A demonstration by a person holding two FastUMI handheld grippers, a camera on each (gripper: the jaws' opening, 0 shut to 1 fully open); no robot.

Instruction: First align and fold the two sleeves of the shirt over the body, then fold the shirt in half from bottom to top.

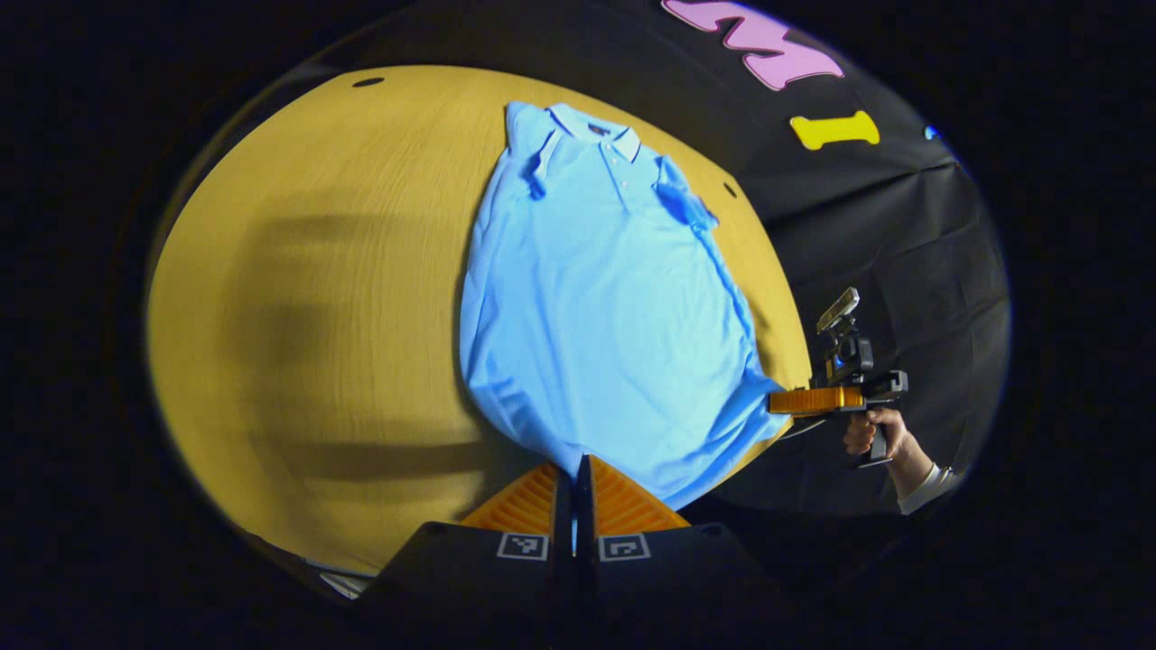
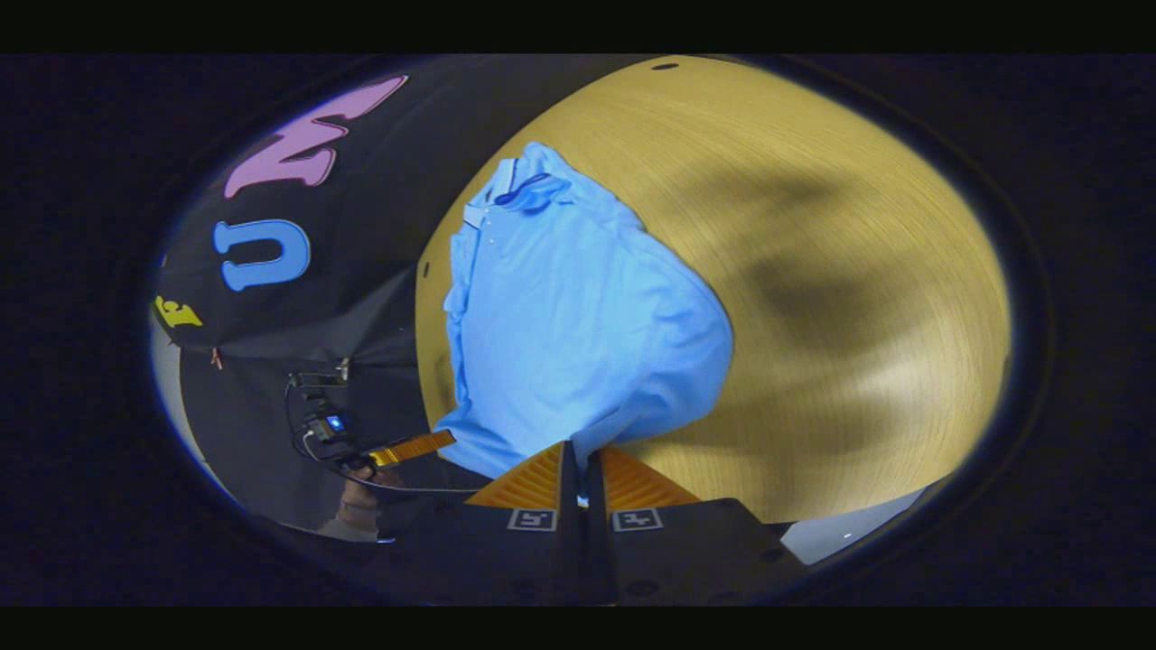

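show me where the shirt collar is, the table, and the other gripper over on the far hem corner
shirt collar (image 1: pixel 591 125), left gripper view, on the collar's fold above the buttons.
table (image 1: pixel 316 271), left gripper view, on bare wood beside the shirt.
right gripper (image 1: pixel 775 403), left gripper view, at its fingertips on the shirt's hem corner.

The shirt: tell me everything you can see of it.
The shirt is a light blue polo of soft knit-looking cloth, with a collar and a short buttoned placket. It lies front up on the wooden table, collar at the far end, both short sleeves already folded in over the body. Its hem reaches the near table edge, where the left gripper and the right gripper each pinch a bottom corner, fingers closed on the cloth.
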